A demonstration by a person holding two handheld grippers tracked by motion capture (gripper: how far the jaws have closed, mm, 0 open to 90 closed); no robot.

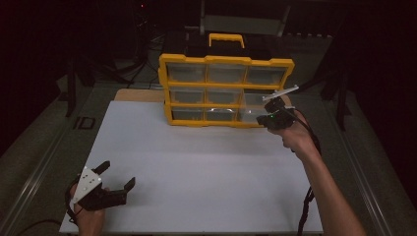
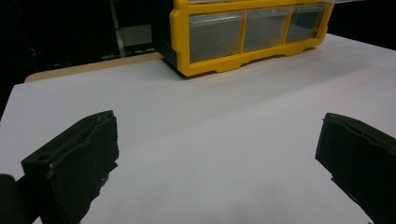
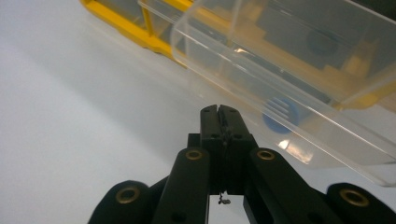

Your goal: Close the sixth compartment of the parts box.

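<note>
Your white surface point(image 1: 196, 167) takes up most of the high view, and the yellow drawer organizer point(image 1: 226, 91) stands upright at its far edge, with a yellow handle on top and three rows of three clear drawers facing you. In the left claw's view the same organizer point(image 2: 247, 35) sits well ahead across bare white.

The clear drawer point(image 3: 289, 79) at the organizer's lower right corner is pulled part-way out of its slot. Through its wall you can see a small round blue thing point(image 3: 280, 114) lying inside, near the front.

Your right claw point(image 1: 270, 110) is up against that corner of the organizer. In its own view the right claw point(image 3: 219, 112) is clenched, its two black jaws pressed flat together with nothing between them, the tips just below the drawer's front lip; you cannot tell whether they touch it.

Your left claw point(image 1: 117, 177) rests low at the near left of the surface, well apart from the organizer. It is released: in its own view the jaws stand wide with only white surface between them point(image 2: 217, 158).
</note>
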